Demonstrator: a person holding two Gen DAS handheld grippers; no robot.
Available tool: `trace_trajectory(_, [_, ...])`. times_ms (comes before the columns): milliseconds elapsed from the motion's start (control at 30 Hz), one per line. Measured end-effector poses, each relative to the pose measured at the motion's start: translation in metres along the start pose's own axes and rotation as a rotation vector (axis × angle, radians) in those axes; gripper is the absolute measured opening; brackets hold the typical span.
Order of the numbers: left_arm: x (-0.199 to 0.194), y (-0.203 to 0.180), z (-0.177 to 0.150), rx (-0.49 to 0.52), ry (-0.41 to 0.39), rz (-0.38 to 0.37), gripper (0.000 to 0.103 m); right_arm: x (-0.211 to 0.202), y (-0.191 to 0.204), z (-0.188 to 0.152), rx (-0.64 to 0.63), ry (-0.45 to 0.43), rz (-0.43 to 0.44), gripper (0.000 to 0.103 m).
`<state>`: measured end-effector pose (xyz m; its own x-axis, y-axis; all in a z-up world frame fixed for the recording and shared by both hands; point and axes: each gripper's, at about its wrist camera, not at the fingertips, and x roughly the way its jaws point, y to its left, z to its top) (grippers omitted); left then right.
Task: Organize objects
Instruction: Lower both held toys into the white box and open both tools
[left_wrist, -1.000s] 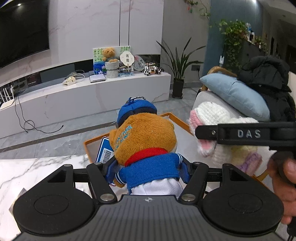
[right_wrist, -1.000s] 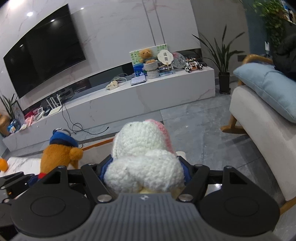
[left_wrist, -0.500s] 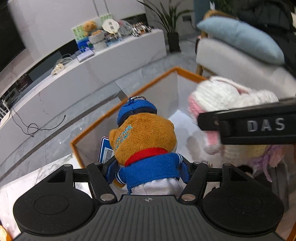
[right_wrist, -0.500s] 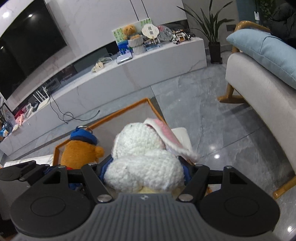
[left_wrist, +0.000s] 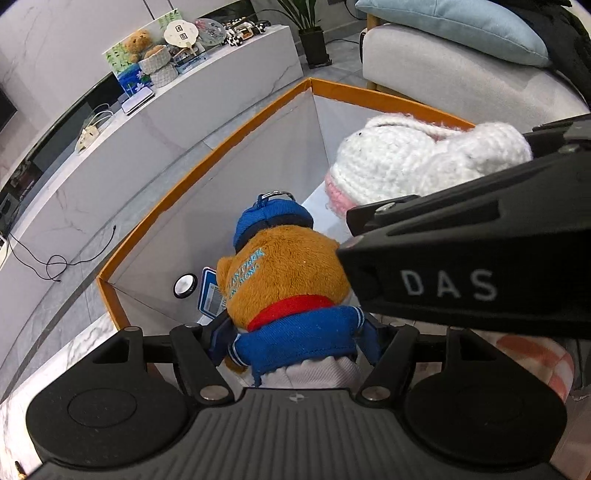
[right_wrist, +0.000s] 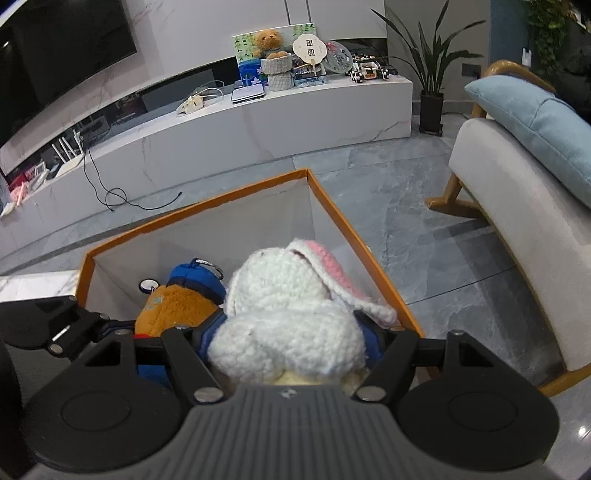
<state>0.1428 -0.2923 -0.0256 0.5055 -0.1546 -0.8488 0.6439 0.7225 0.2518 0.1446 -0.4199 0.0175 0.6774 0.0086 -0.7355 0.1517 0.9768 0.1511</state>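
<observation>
The left gripper has the bear between its fingers, which are opening at this moment; the pads seem to touch the blue jacket on both sides, though the contact is partly hidden. The bear hangs head-first inside the box, its long axis pointing away from the fingers toward the floor of the box, where a small round thing and a blue card lie just beside its head.

The right gripper is closed partway on the rabbit, also over the box, just beside the bear on its right. The release turns on the bear being straight below the left fingers, well within the orange rim.
</observation>
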Motion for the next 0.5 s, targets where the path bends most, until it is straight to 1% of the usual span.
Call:
trace_trajectory(100, [0.001, 0.001, 0.001, -0.009, -0.002, 0.008, 0.082, 0.001, 0.002, -0.001, -0.011, -0.001, -0.01, 0.073])
trace_trajectory(167, [0.002, 0.001, 0.004, -0.025, 0.006, 0.008, 0.085, 0.001, 0.004, -0.001, -0.02, 0.001, -0.014, 0.075])
trace_trajectory(333, [0.001, 0.009, 0.005, -0.07, 0.001, -0.042, 0.088, -0.002, 0.008, -0.002, -0.023, -0.01, -0.02, 0.083])
trace_trajectory(500, [-0.002, 0.013, 0.006, -0.106, -0.021, -0.077, 0.09, -0.01, 0.007, 0.001, -0.009, -0.038, -0.008, 0.083])
